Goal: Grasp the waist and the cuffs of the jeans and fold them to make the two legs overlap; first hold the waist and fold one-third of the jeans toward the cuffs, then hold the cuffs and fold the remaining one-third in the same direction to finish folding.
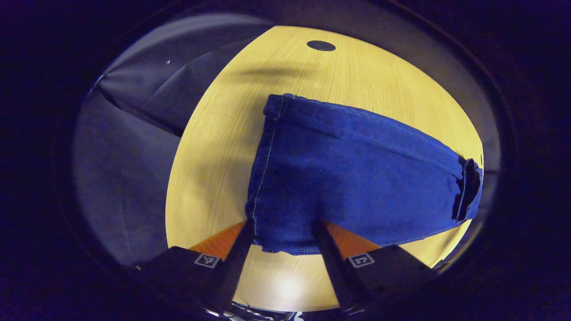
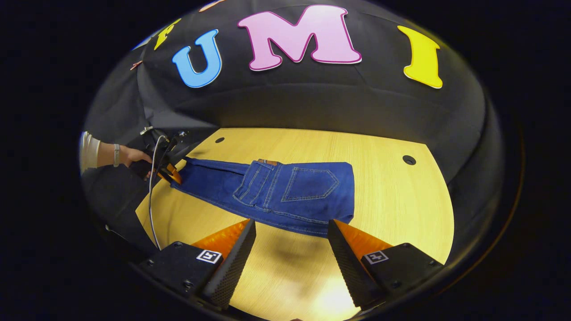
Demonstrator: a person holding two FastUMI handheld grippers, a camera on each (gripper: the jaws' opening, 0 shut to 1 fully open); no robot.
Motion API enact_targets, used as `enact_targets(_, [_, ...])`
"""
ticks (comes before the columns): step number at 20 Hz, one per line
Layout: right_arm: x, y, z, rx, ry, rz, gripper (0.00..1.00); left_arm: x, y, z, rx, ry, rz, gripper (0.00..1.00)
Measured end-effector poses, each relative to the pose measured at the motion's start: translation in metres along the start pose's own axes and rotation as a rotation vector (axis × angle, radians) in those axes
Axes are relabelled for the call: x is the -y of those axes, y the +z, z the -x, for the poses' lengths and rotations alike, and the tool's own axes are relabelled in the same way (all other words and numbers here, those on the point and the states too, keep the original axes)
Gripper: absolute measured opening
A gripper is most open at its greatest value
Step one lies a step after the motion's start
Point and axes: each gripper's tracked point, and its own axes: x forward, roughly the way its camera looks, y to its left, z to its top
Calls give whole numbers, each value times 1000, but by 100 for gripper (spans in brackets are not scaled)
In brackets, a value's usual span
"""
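Blue jeans (image 2: 285, 191) lie flat on the wooden table (image 2: 392, 200), legs overlapped. The waist part is folded back over the legs, its back pockets (image 2: 310, 183) facing up. In the right gripper view my right gripper (image 2: 292, 223) hangs open just short of the jeans' near edge, with nothing in it. A hand (image 2: 129, 156) holds my left gripper (image 2: 168, 173) at the cuff end on the left. In the left gripper view the cuff end of the jeans (image 1: 348, 178) reaches between the wide-apart fingers of the left gripper (image 1: 283, 225). The folded end (image 1: 466, 189) lies far off to the right.
The table (image 1: 214, 156) has round dark holes (image 1: 321, 45) (image 2: 408, 159) near its far edge. A thin cable (image 2: 151, 209) hangs from the left gripper over the table's left edge. The dark cloth wall (image 2: 312, 102) stands behind the table.
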Motion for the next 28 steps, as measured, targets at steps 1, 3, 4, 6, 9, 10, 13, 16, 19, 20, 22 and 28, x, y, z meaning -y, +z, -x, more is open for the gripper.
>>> enact_targets(1, [-2, 0, 1, -3, 6, 1, 99, 5, 0, 1, 2, 25, -18, 67])
enact_targets(3, [-9, 2, 6, 6, 24, -4, 99, 10, 5, -1, 35, 95, -82, 22])
enact_targets(4, [-10, 2, 8, 10, 31, -7, 99, 13, 5, -2, 34, 118, -116, 12])
enact_targets(6, [-9, 5, 13, 17, 32, -6, 99, 12, 6, 4, 60, 112, -150, 6])
enact_targets(9, [0, 9, 20, 31, 22, -5, 99, 18, 10, 12, 124, 25, -100, 6])
enact_targets(10, [3, 10, 23, 36, 20, -5, 99, 22, 13, 22, 154, -6, -97, 6])
enact_targets(13, [9, 16, 24, 46, 20, -10, 99, 45, 15, 66, 247, -128, -99, 6])
enact_targets(16, [11, 22, 24, 55, 34, -13, 99, 87, 18, 115, 334, -223, -127, 6])
enact_targets(19, [9, 27, 24, 65, 58, -10, 99, 151, 20, 182, 422, -315, -165, 10])
enact_targets(20, [10, 28, 24, 68, 64, -5, 99, 174, 21, 198, 444, -356, -184, 6])
enact_targets(22, [11, 30, 24, 72, 74, 3, 99, 224, 23, 226, 487, -417, -240, 6])
enact_targets(28, [36, 28, 38, 69, 67, 50, 99, 391, -3, 254, 513, -555, -424, 6])
